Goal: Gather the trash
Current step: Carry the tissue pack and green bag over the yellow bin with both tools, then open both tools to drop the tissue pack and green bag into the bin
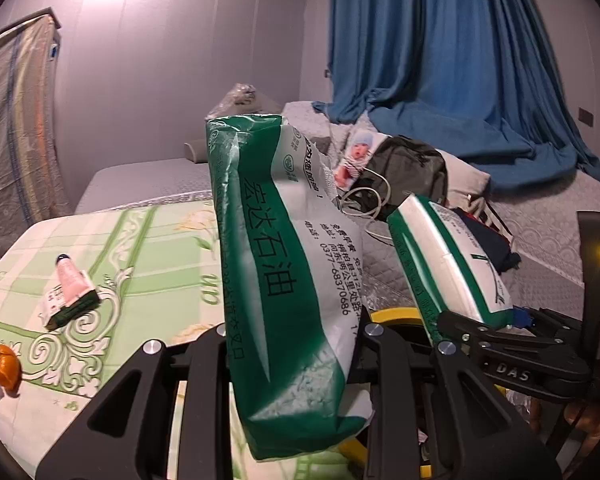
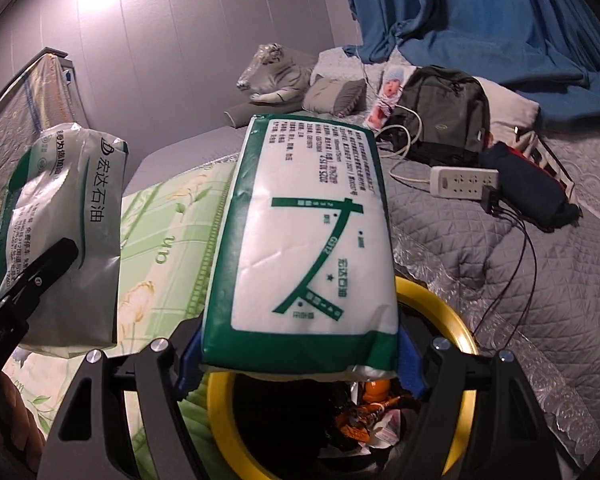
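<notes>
My left gripper (image 1: 296,334) is shut on a torn green-and-white tissue wrapper (image 1: 284,248), which stands upright between its fingers; from the right wrist view the left gripper (image 2: 48,264) and its wrapper (image 2: 64,216) sit at the left. A full green-and-white tissue pack (image 2: 312,240) is clamped at its near end between the blue pads of my right gripper (image 2: 300,360). That right gripper (image 1: 480,326) and its pack (image 1: 448,264) also show at the right of the left wrist view. Under both grippers stands a yellow-rimmed bin (image 2: 456,320) with wrappers and orange peel (image 2: 364,416) inside.
A pink tube on a small green box (image 1: 70,280) and a piece of orange peel (image 1: 7,370) lie on the green floral sheet (image 1: 148,248). On the grey bed are a backpack (image 2: 440,112), a power strip (image 2: 464,182) with cables, a plush tiger (image 2: 276,76) and a blue curtain (image 2: 500,8).
</notes>
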Action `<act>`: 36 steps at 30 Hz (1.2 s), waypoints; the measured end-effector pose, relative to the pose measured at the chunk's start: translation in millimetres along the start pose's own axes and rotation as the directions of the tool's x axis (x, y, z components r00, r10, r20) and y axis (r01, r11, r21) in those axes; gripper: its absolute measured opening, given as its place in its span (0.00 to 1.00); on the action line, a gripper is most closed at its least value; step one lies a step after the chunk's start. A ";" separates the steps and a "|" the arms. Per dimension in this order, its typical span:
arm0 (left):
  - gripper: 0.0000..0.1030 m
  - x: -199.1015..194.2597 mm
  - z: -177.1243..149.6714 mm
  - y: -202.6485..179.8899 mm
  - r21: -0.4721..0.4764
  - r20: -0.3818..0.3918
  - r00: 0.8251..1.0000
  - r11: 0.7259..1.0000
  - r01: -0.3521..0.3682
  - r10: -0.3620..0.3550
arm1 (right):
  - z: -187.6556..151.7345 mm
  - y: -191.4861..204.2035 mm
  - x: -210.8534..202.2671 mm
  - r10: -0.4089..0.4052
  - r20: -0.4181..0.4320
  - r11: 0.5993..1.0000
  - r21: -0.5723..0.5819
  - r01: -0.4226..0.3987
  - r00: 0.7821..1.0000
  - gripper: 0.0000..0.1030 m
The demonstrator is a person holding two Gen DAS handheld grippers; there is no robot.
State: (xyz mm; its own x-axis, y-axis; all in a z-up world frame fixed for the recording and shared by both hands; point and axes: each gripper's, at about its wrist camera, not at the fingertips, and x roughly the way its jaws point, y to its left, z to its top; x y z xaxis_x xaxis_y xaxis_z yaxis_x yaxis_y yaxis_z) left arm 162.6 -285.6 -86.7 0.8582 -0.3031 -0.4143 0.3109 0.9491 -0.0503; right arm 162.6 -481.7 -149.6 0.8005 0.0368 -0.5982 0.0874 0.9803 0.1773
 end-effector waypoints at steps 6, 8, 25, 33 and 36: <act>0.25 18.3 -8.8 -21.9 0.033 -0.048 0.998 0.999 0.037 -0.035 | -8.9 -24.1 11.3 -0.031 -0.035 0.999 0.042 0.033 0.999 0.70; 0.25 24.1 -11.9 -30.2 0.042 -0.064 0.997 0.998 0.053 -0.050 | -11.6 -32.1 14.8 -0.046 -0.044 0.997 0.059 0.048 0.998 0.70; 0.30 63.7 -33.0 -59.8 0.057 -0.190 0.974 0.989 0.138 -0.125 | -21.4 -63.5 36.8 -0.084 -0.128 0.991 0.093 0.096 0.988 0.75; 0.90 36.9 -17.9 -42.4 0.058 -0.043 0.998 0.997 0.048 -0.046 | -16.8 -77.6 34.7 -0.192 -0.101 0.968 0.143 0.205 0.976 0.81; 0.90 34.2 -12.0 -28.5 0.015 -0.057 0.997 0.999 0.047 -0.046 | -10.9 -78.5 23.5 -0.198 -0.079 0.966 0.151 0.208 0.977 0.81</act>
State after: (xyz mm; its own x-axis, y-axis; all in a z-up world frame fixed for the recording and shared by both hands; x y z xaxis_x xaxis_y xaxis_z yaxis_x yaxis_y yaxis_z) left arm 178.2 -322.0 -110.3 0.8182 -0.3411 -0.4629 0.3571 0.9324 -0.0558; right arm 168.1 -555.6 -186.1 0.7178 -0.1432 -0.6814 0.3408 0.9256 0.1646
